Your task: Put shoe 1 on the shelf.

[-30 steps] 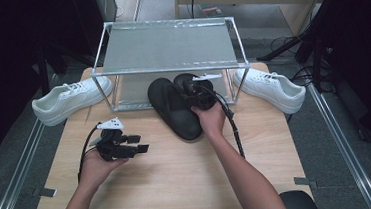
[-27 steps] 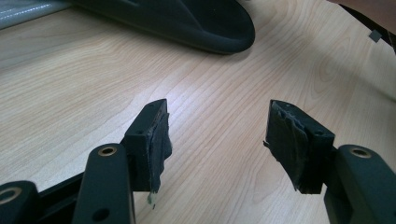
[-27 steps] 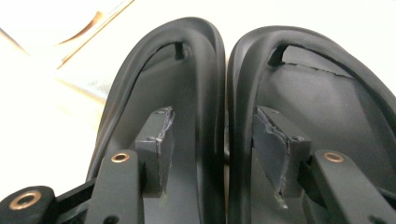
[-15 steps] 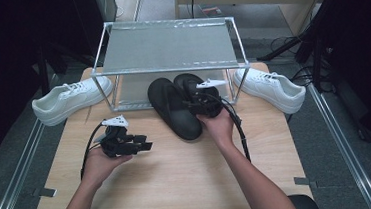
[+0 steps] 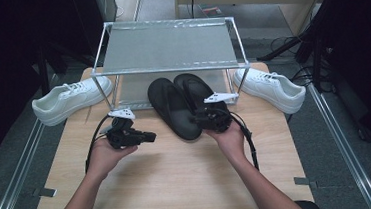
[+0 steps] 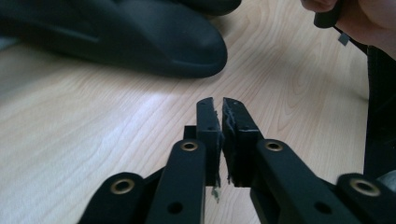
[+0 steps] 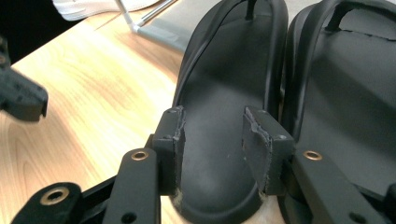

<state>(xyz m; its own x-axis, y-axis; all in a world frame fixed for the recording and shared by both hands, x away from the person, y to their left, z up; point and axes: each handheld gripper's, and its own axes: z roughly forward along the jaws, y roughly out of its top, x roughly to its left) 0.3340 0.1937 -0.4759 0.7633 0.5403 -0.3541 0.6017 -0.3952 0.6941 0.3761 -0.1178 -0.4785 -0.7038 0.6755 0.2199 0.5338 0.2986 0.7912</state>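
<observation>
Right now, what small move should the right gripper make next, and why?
Probably ease the right gripper a little forward and down, then close. Its jaws, which have just been closing, stand apart over the heel of the left sandal without pressing on it. The left gripper is shut on nothing, off to the side over the table.

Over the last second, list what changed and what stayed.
The left gripper closed empty. The right gripper drew back toward the person along the left sandal, jaws closing astride its heel. Both sandals, white sneakers and rack stayed put.
</observation>
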